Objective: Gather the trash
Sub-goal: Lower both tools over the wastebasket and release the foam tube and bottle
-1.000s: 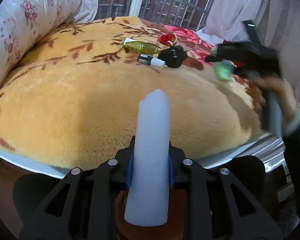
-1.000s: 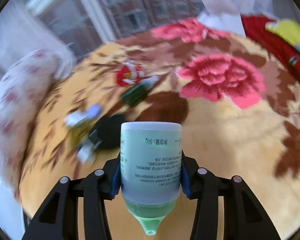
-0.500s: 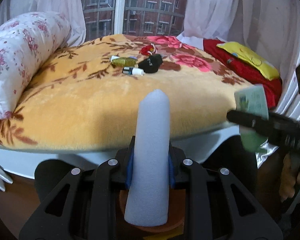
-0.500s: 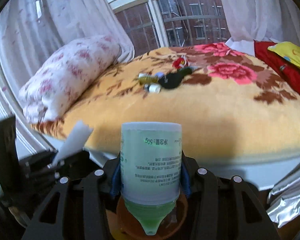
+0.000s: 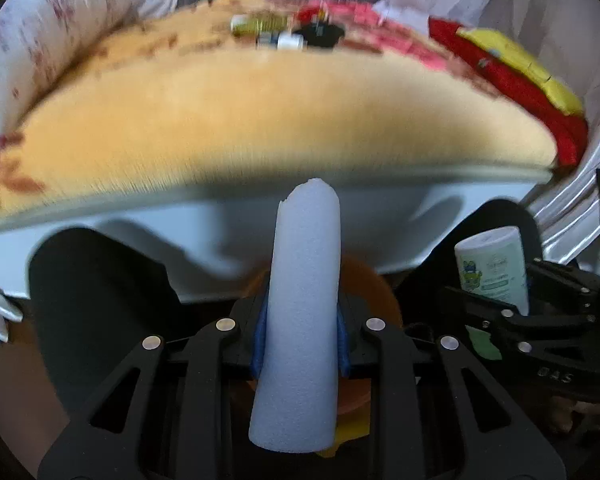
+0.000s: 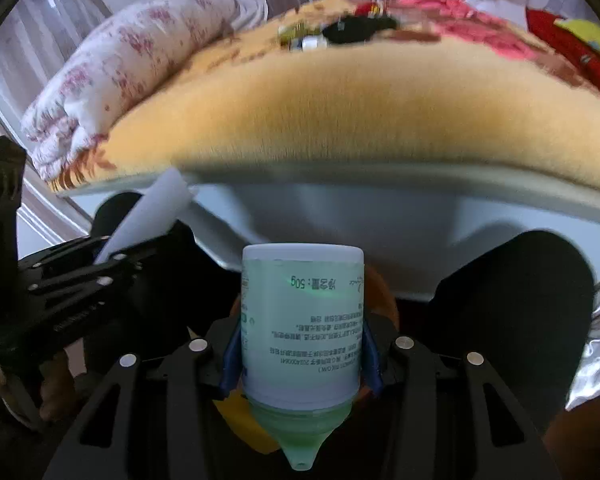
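My left gripper (image 5: 300,340) is shut on a white foam tube (image 5: 302,300) that stands up between its blue pads. My right gripper (image 6: 300,360) is shut on a pale green bottle (image 6: 302,320), nozzle towards the camera. Both hang side by side below the bed's front edge, over an orange round container (image 5: 374,292) with something yellow (image 6: 240,412) in it. The left wrist view shows the bottle (image 5: 492,268) at the right. The right wrist view shows the foam tube (image 6: 148,216) at the left. More trash lies far back on the bed: a gold packet (image 5: 260,24), a small white bottle (image 5: 288,42), a black item (image 5: 320,34).
The bed carries an orange plush blanket (image 5: 280,120) with a white frame edge (image 6: 380,184) just ahead. A floral rolled quilt (image 6: 120,72) lies at the left, red and yellow bedding (image 5: 520,76) at the right. Dark rounded shapes (image 5: 92,280) flank the container. A hand (image 6: 56,384) grips the left tool.
Both grippers have drawn back from the bed and sunk below its edge, over the orange container. The right one swung in from above the blanket to beside the left. Both grips are unchanged.
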{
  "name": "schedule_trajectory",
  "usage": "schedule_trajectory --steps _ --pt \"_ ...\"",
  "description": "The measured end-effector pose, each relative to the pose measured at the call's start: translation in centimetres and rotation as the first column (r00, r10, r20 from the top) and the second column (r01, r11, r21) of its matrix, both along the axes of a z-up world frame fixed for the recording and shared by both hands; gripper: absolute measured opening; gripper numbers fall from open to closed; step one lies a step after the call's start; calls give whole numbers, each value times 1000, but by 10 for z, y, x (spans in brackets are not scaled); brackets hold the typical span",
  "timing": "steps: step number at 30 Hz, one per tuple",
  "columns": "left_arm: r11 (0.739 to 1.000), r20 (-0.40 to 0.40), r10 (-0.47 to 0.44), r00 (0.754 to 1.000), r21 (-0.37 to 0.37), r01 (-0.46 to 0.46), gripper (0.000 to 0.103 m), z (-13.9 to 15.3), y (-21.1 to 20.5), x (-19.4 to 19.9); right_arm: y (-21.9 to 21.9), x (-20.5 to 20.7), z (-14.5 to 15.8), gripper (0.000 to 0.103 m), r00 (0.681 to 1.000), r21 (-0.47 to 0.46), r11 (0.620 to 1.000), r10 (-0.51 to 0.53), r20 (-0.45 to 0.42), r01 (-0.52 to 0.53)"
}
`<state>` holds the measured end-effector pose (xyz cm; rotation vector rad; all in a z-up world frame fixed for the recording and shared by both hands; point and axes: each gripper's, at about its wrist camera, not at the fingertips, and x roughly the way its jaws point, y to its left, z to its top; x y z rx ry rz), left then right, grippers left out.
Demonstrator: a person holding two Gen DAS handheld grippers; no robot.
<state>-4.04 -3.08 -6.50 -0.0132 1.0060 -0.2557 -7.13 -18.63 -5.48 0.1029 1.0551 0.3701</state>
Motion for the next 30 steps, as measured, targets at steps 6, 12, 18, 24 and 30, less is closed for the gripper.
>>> schedule_trajectory --steps 6,12,18,24,30 --pt "999 -128 -6 992 37 10 25 -48 -6 18 7 13 -29 47 998 -52 998 15 -61 -19" --pt "999 -164 -4 986 53 13 25 -61 -6 19 7 16 -46 47 994 -45 999 3 -111 -8" --pt "999 -173 -4 985 49 13 26 -64 -3 18 5 17 -50 47 991 -51 999 -1 -131 -6" --pt "998 -171 25 985 58 -15 68 -63 0 21 -2 17 -44 62 993 -58 998 -40 -108 33" --pt "999 -194 38 980 23 -35 68 -64 10 21 -7 12 -42 64 993 -36 997 -66 -99 63"
